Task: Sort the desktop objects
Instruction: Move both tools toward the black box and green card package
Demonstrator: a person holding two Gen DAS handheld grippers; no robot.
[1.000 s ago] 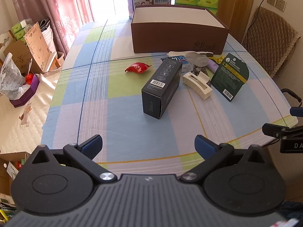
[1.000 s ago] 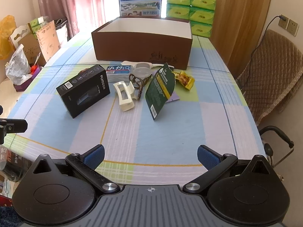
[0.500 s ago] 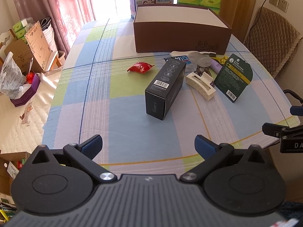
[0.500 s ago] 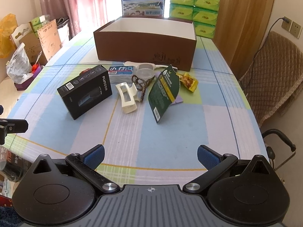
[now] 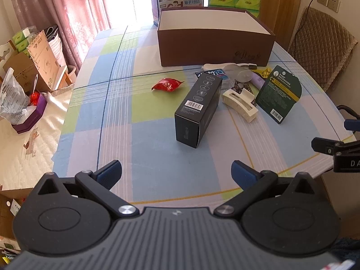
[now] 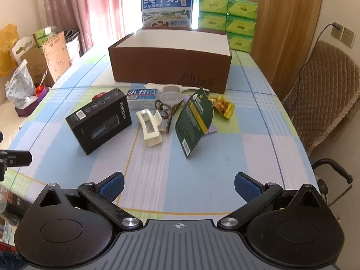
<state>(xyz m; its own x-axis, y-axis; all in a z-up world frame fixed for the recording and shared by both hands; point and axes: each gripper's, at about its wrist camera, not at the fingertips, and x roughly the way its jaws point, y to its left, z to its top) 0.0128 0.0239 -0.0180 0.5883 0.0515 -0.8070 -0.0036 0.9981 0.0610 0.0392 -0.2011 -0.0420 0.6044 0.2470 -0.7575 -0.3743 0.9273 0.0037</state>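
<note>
**Grippers close in on the clutter**

Both the left gripper [image 5: 175, 173] and right gripper [image 6: 178, 183] stand spread and empty, having edged nearer the table [image 6: 216, 157] over the past second. Ahead of the jaws lie the black box [image 5: 198, 110], cream hair clip [image 6: 149, 127] and green card [image 6: 194, 121]; beyond, the brown box [image 6: 171, 67] waits. Sorting looks about to begin.

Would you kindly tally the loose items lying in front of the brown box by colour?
Black: 1, the black box
Red: 1, the red packet
Cream: 1, the hair claw
Dark green: 1, the green card
Yellow: 1, the yellow snack packet
Blue-and-white: 1, the tissue pack
Total: 6, not counting the small tangled bits behind.
</note>
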